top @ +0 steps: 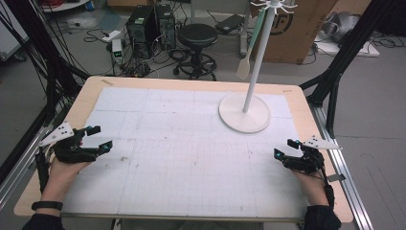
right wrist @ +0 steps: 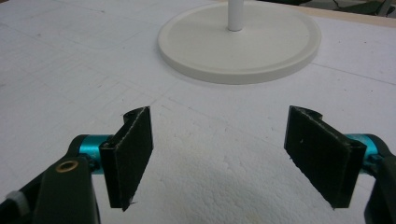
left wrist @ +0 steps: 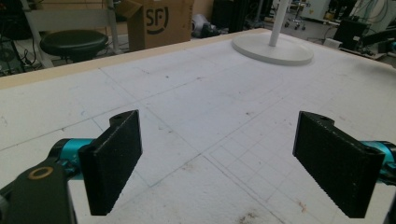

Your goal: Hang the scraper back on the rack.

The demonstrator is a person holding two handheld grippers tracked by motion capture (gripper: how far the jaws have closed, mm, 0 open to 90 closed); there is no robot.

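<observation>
The left gripper (top: pixel 99 137) sits at the table's left edge, held from below by the left hand (top: pixel 67 163), jaws spread wide and empty. The right gripper (top: pixel 286 148) sits at the right edge in the right hand (top: pixel 309 173), jaws likewise wide apart, both forearms entering from the near side.

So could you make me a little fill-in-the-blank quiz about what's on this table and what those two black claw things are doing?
1. The jaws of the left gripper stand ____, with nothing between them.
2. The white stand has a round base that rests on the ____.
3. A pale spatula ____ from the top of the stand.
4. The gripper nearer the stand is the ____ gripper.

Missing words: open; table; hangs; right
</observation>
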